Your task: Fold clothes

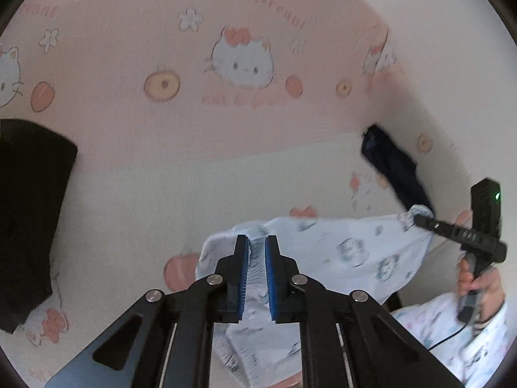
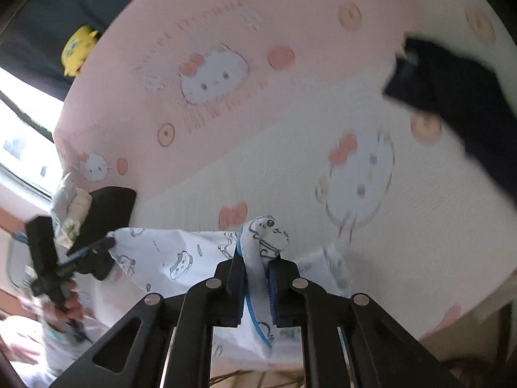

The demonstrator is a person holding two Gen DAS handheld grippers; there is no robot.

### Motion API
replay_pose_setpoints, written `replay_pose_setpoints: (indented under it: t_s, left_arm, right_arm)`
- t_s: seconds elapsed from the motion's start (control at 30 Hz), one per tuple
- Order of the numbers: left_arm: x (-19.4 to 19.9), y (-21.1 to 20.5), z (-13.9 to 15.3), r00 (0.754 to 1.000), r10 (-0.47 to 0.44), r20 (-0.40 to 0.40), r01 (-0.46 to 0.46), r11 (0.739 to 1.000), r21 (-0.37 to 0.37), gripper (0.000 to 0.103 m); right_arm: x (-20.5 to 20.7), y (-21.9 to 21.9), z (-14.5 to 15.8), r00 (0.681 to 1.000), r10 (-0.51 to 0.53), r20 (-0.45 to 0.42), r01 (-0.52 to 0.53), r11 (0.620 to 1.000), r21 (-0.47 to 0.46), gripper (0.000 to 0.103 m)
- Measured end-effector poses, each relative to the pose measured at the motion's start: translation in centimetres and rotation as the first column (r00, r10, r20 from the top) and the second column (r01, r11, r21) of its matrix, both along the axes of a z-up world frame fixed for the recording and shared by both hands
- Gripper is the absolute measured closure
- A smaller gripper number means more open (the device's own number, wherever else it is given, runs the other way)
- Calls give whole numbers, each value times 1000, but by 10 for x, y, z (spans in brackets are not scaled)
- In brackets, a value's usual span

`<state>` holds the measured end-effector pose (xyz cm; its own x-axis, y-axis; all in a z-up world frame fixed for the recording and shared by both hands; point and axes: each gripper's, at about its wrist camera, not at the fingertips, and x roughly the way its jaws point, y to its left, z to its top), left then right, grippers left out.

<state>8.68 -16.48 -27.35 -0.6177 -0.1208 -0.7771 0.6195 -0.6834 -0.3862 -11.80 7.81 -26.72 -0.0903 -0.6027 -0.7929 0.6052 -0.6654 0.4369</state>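
Surface: a bed sheet in pink and cream cotton, printed with white cartoon cats, oranges and flowers, is lying flat and filling the background of both views.
Garment in hand: a pale blue cotton garment printed with small cartoon figures is hanging stretched between the two grippers, above the near part of the sheet.
Left gripper: its blue-padded fingers are standing narrow, pinching a ribbed edge of the garment at its left end.
Right gripper: its fingers are closing narrowly on a bunched corner of the same garment; a thin blue trim is running down between them.
Cross-check: in the left wrist view the right gripper is showing at the right, its tip touching the garment's far-right corner.
Other clothes: a black garment is lying at the left of the sheet; a dark navy garment is lying at the far right. Whether either is finished folding cannot be told.
Window side: a small pile of pale items is sitting at the left in the right wrist view, too blurred to identify.
Progress: judged early for this piece; it is lifted and spread, with no fold visible yet.
Left to do: laying it flat, folding it, setting it aside.
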Motion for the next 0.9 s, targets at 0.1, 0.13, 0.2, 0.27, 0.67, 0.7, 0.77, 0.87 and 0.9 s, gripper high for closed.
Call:
replay_pose_setpoints:
  t_s: [0.1, 0.13, 0.2, 0.27, 0.67, 0.7, 0.77, 0.87, 0.9]
  left_arm:
    - [-3, -10, 11, 1000, 7, -27, -7, 1000, -5, 94]
    - [-2, -13, 14, 1000, 9, -25, -9, 1000, -12, 94]
    - [-5, -21, 13, 1000, 12, -17, -12, 1000, 7, 94]
    - [-7, -26, 7, 1000, -22, -5, 22, 998, 63, 94]
    - [-9, -62, -68, 996, 86, 5, -80, 907, 413, 39]
    - [-12, -64, -73, 995, 96, 0, -87, 899, 428, 39]
    - [-19, -66, -82, 994, 110, -16, -90, 883, 461, 39]
    - [-31, -70, -94, 995, 104, -7, -87, 863, 498, 39]
    - [-35, -71, -97, 995, 99, 2, -86, 858, 507, 39]
  right_arm:
    - [-7, -15, 12, 999, 31, -35, -30, 999, 26, 93]
    - [-10, -20, 13, 998, 42, -51, -40, 998, 42, 93]
    - [-15, -30, 15, 996, 52, -72, -46, 996, 78, 93]
    - [-22, -36, 16, 996, 63, -65, -57, 994, 96, 93]
    - [-44, -49, -9, 997, 46, -60, -38, 991, 130, 93]
    - [-47, -50, -12, 998, 44, -54, -36, 990, 134, 93]
    - [-51, -52, -20, 998, 44, -45, -37, 988, 148, 93]
    - [-57, -55, -29, 998, 49, -30, -44, 987, 156, 93]
    - [-59, -56, -31, 998, 51, -27, -46, 986, 160, 93]
